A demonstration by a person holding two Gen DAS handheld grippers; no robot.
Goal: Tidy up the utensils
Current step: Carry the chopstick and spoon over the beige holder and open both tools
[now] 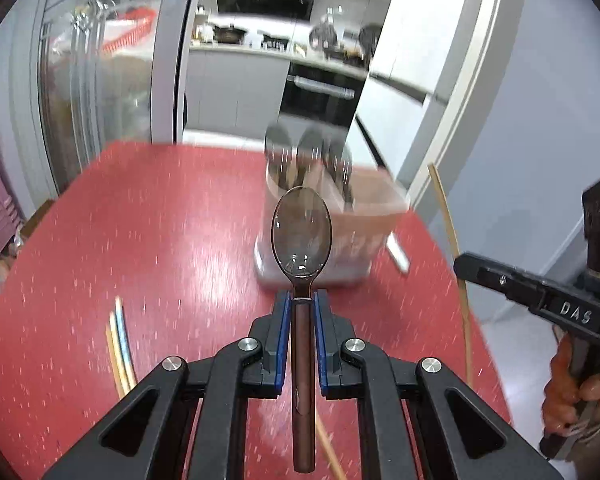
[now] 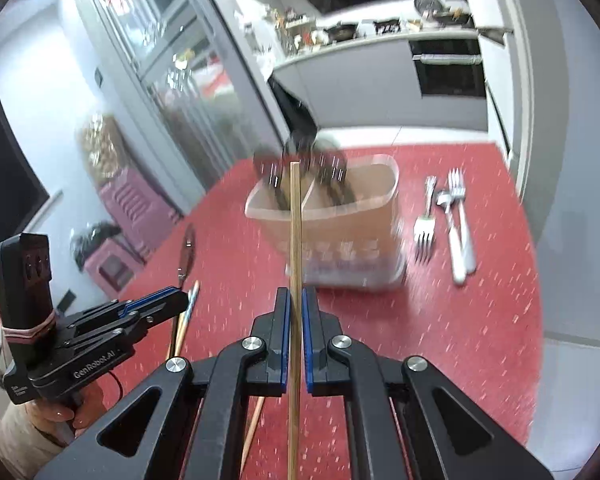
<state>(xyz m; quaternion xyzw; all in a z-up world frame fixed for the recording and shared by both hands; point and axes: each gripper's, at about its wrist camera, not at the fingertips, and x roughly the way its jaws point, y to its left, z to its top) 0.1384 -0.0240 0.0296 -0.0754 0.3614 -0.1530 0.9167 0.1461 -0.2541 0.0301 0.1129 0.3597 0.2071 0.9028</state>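
My left gripper (image 1: 301,298) is shut on a brown-handled spoon (image 1: 302,232), bowl pointing forward above the red table (image 1: 140,240). My right gripper (image 2: 296,296) is shut on a wooden chopstick (image 2: 295,216) that points up toward the utensil holder. The translucent utensil holder (image 1: 340,216) (image 2: 340,216) stands just ahead of both grippers with several dark spoons in it. The left gripper with its spoon also shows in the right wrist view (image 2: 172,300). The right gripper and chopstick show at the right edge of the left wrist view (image 1: 472,264).
Several forks and a white-handled utensil (image 2: 452,216) lie right of the holder. Coloured chopsticks (image 1: 118,344) lie on the table at the left. Another chopstick (image 2: 252,432) lies under the right gripper. The table edge curves near a kitchen doorway behind.
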